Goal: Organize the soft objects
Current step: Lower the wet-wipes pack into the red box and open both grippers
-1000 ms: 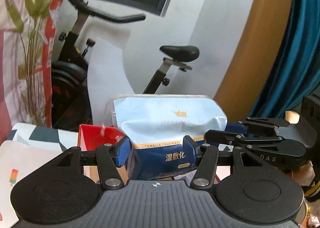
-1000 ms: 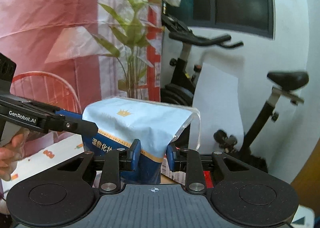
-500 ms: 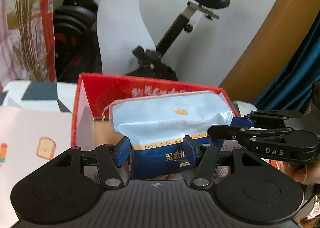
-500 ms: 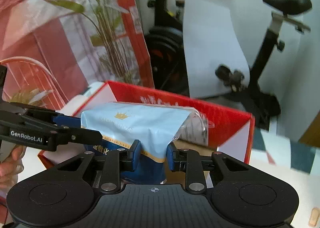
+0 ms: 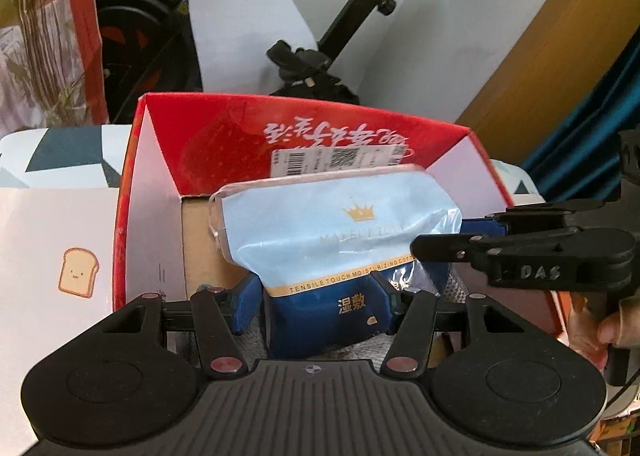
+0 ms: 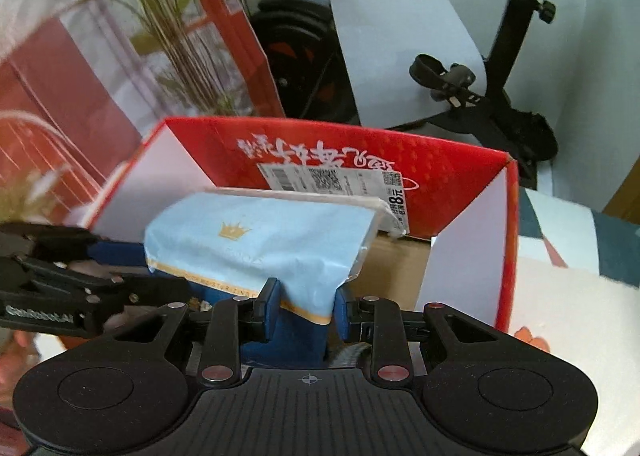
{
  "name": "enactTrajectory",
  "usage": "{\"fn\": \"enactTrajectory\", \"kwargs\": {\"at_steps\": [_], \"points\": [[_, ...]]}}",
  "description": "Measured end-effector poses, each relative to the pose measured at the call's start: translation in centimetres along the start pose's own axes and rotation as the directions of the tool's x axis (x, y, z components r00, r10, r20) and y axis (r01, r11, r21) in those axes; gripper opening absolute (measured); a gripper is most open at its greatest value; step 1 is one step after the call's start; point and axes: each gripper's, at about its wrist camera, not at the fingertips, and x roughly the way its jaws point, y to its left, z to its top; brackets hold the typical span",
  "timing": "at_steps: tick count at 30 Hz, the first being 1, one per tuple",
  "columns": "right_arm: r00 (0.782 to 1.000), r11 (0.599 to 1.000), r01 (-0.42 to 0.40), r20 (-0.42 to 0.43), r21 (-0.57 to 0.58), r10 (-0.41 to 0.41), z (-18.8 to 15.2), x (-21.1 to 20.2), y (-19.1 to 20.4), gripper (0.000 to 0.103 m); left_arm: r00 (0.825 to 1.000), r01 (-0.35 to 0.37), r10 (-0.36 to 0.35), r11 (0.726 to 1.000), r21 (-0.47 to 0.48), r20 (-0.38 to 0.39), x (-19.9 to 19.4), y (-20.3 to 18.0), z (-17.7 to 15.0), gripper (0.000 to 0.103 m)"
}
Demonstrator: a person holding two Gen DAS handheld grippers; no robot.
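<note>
pinching blue wipes pack point(image 5: 328, 232) from both ends, left tool point(image 5: 318, 296) and right tool point(image 6: 304, 310) hold it above red box point(image 5: 280, 136) just ahead. risk: soft film slipping, pack tilting, snagging box rim.

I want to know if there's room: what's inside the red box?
Inside the red box, bare brown cardboard floor and something grey show; the blue packet covers the rest.

Blue pack point(image 5: 340, 232): gold crown logo, "TENSILE TOUCH MOISTURIZING", "湿敷". Right gripper point(image 5: 436, 252) side: "DAS". Left gripper point(image 6: 120, 288) side: "GenRobot.AI", blurred. Red box point(image 6: 440, 176): inverted white script, unreadable; barcode/QR sticker point(image 6: 332, 180) with "8元".
</note>
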Motion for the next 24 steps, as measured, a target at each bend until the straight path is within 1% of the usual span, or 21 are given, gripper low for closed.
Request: {"fn": "enactTrajectory", "kwargs": {"at_steps": [4, 8, 11, 15, 20, 24], "points": [[0.997, 0.995, 0.073, -0.03, -0.067, -0.075, 0.2, 1.8, 1.2, 0.026, 0.999, -0.04, 0.04, 0.999, -0.018, -0.007, 0.9, 0.5, 0.3, 0.059], [0.985, 0.986, 0.133, -0.096, -0.105, -0.143, 0.4, 3.6, 1.8, 0.026, 0.996, -0.089, 0.089, 0.996, 0.018, 0.001, 0.9, 0.3, 0.5, 0.058], [0.976, 0.986, 0.14, -0.155, -0.096, -0.153, 0.6, 4.8, 1.5, 0.026, 0.995, -0.103, 0.103, 0.994, 0.047, 0.003, 1.1, -0.1, 0.5, 0.058], [0.965, 0.99, 0.13, -0.222, -0.06, -0.14, 0.5, 6.0, 0.7, 0.026, 0.995, -0.095, 0.095, 0.995, 0.031, 0.001, 1.1, 0.1, 0.4, 0.058], [0.961, 0.99, 0.137, -0.24, -0.029, -0.14, 0.3, 6.5, 0.1, 0.026, 0.995, -0.1, 0.1, 0.995, 0.031, 0.0, 1.4, 0.0, 0.1, 0.058], [0.961, 0.983, 0.182, -0.213, -0.004, -0.179, 0.2, 5.9, -0.1, 0.027, 0.994, -0.109, 0.109, 0.993, 0.035, 0.001, 1.5, -0.1, 0.0, 0.059]]}}
